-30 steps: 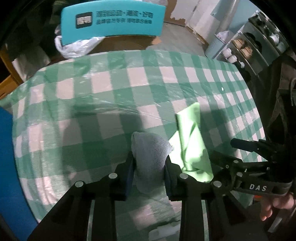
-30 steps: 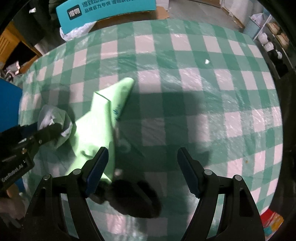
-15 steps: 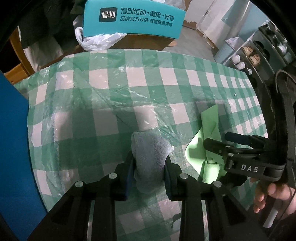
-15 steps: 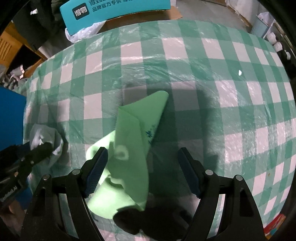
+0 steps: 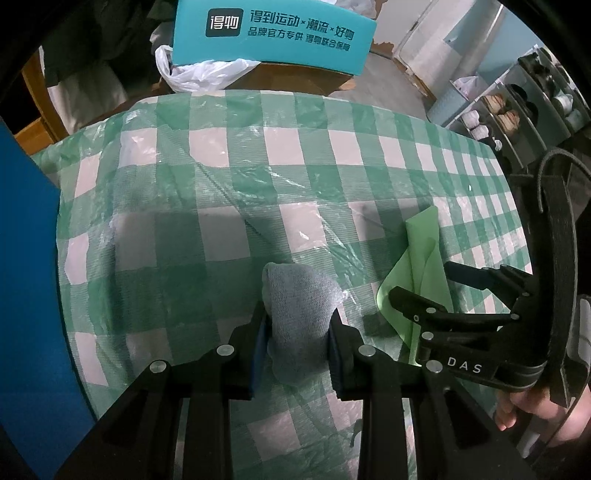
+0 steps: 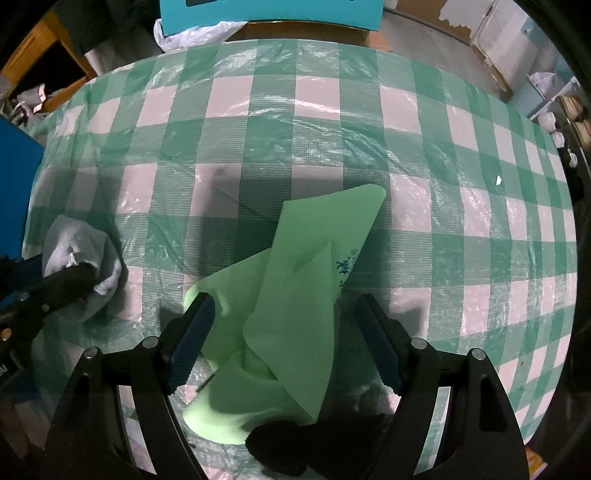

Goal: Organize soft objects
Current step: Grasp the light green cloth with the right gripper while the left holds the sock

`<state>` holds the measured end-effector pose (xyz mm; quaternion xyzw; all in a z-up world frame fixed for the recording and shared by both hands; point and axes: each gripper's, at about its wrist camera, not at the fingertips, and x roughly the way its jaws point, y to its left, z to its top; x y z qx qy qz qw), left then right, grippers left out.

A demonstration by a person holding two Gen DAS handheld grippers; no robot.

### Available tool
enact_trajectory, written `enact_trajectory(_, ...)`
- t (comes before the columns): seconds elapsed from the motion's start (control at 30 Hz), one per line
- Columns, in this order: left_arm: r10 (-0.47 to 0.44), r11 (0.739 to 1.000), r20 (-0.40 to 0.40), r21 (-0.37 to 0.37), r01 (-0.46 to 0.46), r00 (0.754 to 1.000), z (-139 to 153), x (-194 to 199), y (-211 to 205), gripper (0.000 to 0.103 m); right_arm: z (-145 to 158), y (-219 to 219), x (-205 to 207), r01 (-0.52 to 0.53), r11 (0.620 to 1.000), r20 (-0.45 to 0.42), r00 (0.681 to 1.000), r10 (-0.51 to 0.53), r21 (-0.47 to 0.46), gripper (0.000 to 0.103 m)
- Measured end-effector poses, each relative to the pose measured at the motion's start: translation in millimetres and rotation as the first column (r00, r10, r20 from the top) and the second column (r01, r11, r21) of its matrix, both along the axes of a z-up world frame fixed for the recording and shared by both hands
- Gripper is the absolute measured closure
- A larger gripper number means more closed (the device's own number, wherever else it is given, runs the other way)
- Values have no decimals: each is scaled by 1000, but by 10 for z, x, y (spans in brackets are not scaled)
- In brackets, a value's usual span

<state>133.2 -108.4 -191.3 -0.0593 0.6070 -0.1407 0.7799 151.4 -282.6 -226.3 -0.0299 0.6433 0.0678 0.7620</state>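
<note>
Left tongs (image 5: 297, 328) pinch the grey sock (image 5: 299, 299); right tongs (image 6: 284, 343) gape wide.
Green cloth (image 6: 295, 280) looks limp, light; take a bunched fold.

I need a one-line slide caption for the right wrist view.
Open right gripper straddles a green cloth on the checked tablecloth.

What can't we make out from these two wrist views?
- Left wrist view: the lower end of the grey cloth is hidden between the left tool's fingers.
- Left wrist view: the right tool covers much of the green cloth.
- Right wrist view: a dark object overlaps the green cloth's near edge; too dark to identify.
- Right wrist view: blue print on the green cloth is too small to read.
- Right wrist view: the teal box is cut off by the top edge.
</note>
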Motion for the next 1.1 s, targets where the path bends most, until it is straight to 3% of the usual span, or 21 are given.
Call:
enact_trajectory(0.1,3,1000,1,-2,-3,1000,12,-6,21,74,42,-8,-97,-9,1000,5,1000,9,9,30)
enact_trajectory(0.13,4,1000,2,-3,-4,1000,17,-7,27,74,54,28,-108,-20,1000,10,1000,20,9,36)
enact_trajectory(0.2,5,1000,3,-4,-5,1000,28,-13,34,74,71,99,-113,-45,999,17,999,45,14,49)
enact_trajectory(0.27,4,1000,5,-2,-4,1000,40,-21,47,74,93,154,-134,-68,997,22,997,67,20,74)
enact_trajectory(0.33,2,1000,8,-2,-2,1000,59,-32,56,74,106,189,-134,-78,997,20,997,77,29,88)
enact_trajectory(0.6,-9,1000,30,21,8,1000,157,-90,74,74,198,249,-36,-52,995,23,998,50,86,92)
enact_trajectory(1.1,-35,998,107,60,28,994,512,-292,115,74,693,281,-191,-81,988,106,992,67,128,92)
